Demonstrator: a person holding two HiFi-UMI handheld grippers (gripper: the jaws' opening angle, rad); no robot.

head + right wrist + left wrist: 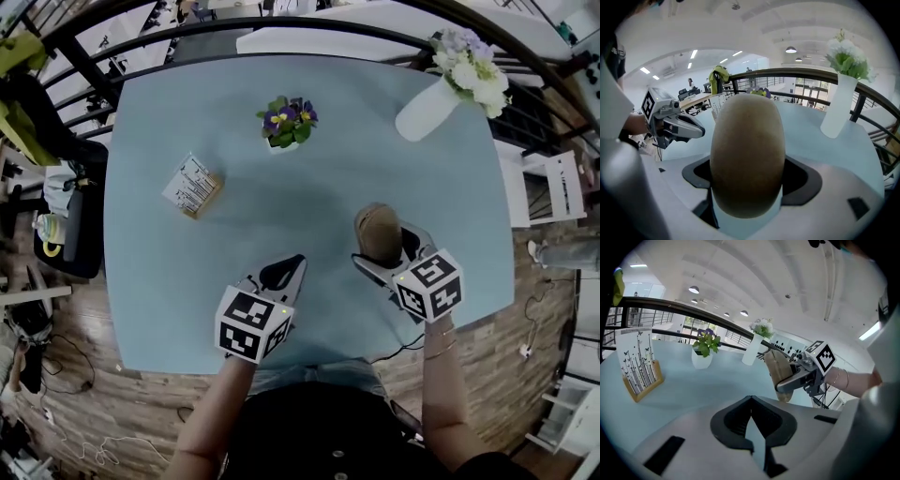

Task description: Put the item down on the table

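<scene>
A brown, egg-shaped item (377, 231) stands upright between the jaws of my right gripper (381, 247), which is shut on it over the right front of the pale blue table (169, 291). In the right gripper view the item (746, 150) fills the middle and hides the fingertips of the right gripper (747, 180). The left gripper view shows the item (778, 373) low over the tabletop; whether it touches is unclear. My left gripper (284, 273) sits to its left, shut on nothing, its jaws (751, 401) meeting at a point.
A small potted plant with purple flowers (287, 123) stands at the back middle. A white vase of flowers (441, 94) leans at the back right. A wooden card holder (192, 186) sits at the left. A dark railing (141, 42) curves behind the table.
</scene>
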